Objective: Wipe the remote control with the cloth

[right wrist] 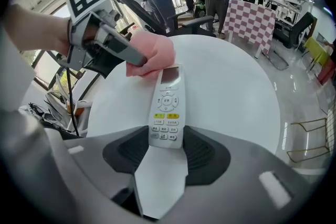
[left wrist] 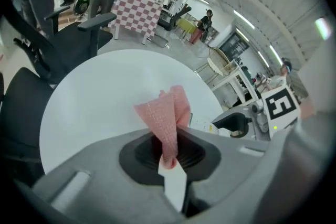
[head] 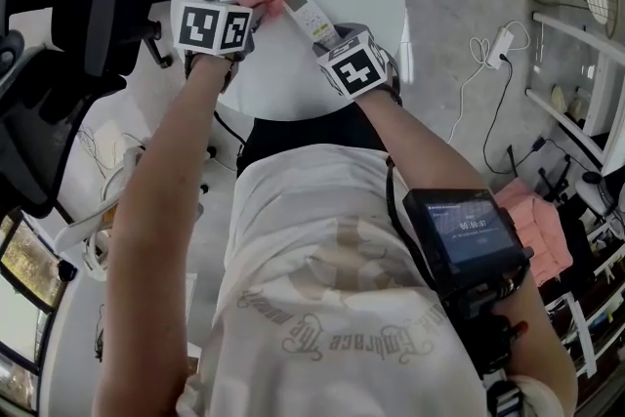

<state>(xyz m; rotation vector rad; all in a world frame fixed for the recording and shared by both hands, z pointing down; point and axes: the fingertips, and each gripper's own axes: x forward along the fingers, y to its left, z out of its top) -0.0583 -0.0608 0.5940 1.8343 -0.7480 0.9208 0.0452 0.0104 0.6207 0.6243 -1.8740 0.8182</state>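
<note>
- Pinching the pink cloth (left wrist: 165, 118) tight, the left claw (left wrist: 168, 162) holds it against the far end of the remote control (right wrist: 167, 113)
- its near end sits clamped in the right claw (right wrist: 167, 143), above the bench (right wrist: 236, 92)

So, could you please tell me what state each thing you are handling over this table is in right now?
pink cloth: bunched up, pinched in the left gripper, lying against the display end of the remote control.
remote control: buttons facing up, its button end clamped in the right gripper.
left gripper: shut on the pink cloth.
right gripper: shut on the remote control.
</note>
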